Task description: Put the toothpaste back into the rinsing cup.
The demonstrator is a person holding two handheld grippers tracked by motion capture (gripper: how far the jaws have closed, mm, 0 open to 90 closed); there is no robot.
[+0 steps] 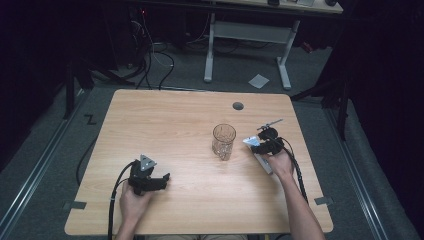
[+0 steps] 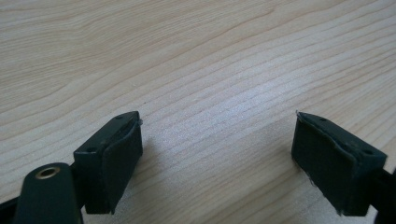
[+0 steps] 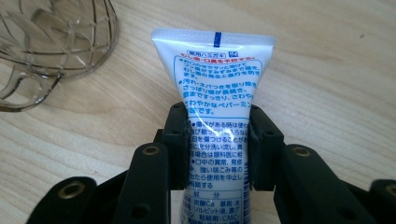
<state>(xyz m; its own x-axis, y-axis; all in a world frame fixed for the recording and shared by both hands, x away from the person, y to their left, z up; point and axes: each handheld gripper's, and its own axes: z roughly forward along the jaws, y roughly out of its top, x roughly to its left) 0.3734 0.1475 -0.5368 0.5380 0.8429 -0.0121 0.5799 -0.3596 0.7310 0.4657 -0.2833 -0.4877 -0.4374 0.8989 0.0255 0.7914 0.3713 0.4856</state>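
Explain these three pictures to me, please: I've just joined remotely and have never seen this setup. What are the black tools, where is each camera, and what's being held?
No robot here: a person sits at a light wooden table with a hand-held black two-jaw gripper in each hand. The high view looks down from above the person's side. The other two cameras ride on the grippers and look along their jaws.

The left gripper rests low over bare wood, jaws wide apart, holding nothing.

The right gripper is shut on a white squeeze tube with blue and red print, its jaws pressing the tube's sides while the flat crimped end points away from the camera.

A clear patterned drinking glass stands upright mid-table, just left of the tube. A small grey round cap sits in the tabletop farther back.
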